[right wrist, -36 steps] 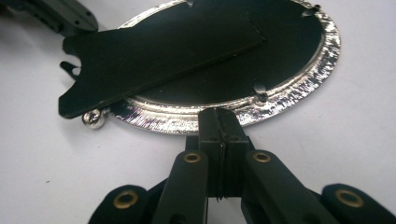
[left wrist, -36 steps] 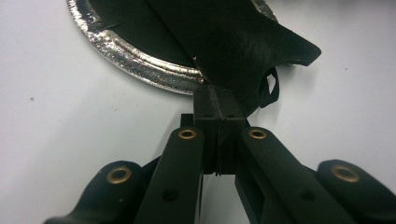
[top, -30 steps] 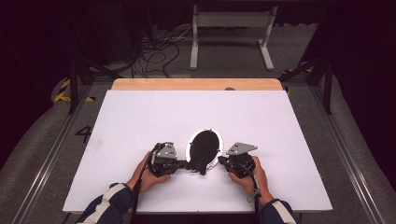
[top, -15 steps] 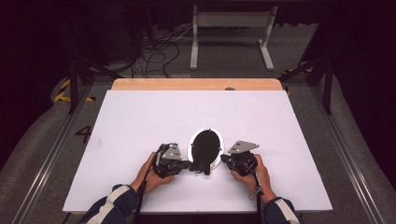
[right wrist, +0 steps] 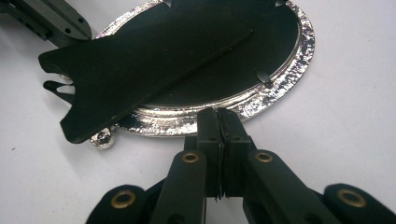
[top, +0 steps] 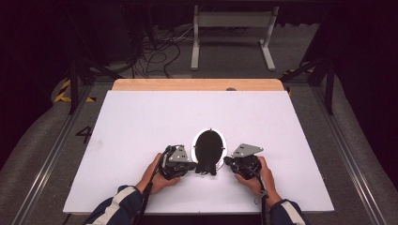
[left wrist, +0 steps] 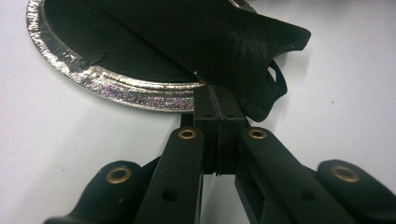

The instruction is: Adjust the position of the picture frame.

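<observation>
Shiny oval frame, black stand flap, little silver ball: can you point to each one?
Frame (right wrist: 280, 88): right gripper view, on its silver rim.
Flap (right wrist: 140, 65): right gripper view, middle of the black board.
Ball (right wrist: 102, 137): right gripper view, on the foot under the rim.

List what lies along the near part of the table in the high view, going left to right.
left hand → left gripper → oval silver picture frame, back side up → right gripper → right hand
</observation>
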`<state>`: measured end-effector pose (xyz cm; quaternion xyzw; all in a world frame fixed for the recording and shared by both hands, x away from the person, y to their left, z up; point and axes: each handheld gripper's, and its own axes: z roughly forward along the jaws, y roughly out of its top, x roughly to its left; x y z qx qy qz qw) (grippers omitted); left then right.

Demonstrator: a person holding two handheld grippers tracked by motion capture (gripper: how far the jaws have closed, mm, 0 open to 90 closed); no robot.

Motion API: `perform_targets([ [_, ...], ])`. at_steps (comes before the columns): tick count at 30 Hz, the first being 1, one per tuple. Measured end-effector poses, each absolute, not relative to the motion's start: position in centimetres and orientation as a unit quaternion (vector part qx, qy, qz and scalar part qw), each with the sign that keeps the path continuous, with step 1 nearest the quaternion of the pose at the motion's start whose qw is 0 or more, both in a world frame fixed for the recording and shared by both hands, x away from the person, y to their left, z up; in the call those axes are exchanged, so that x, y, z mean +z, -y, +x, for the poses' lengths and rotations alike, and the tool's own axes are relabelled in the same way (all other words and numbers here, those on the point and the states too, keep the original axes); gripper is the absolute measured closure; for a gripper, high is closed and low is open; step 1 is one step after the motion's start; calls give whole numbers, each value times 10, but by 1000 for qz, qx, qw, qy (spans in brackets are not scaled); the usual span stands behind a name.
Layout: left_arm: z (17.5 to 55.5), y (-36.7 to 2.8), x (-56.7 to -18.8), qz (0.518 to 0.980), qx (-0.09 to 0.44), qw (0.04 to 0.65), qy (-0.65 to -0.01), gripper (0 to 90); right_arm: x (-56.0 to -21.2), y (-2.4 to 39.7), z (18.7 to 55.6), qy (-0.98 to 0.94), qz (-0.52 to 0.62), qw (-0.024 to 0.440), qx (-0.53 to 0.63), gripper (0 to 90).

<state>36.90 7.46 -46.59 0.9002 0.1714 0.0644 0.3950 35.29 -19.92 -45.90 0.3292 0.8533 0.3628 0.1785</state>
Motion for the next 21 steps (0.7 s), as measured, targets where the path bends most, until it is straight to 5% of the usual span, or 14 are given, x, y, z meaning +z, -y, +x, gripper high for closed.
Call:
perform_targets([
  [21, 367, -70, -466, 900, 77, 394, -171, 899, -459, 201, 356, -849, 336, 182, 364, 888],
])
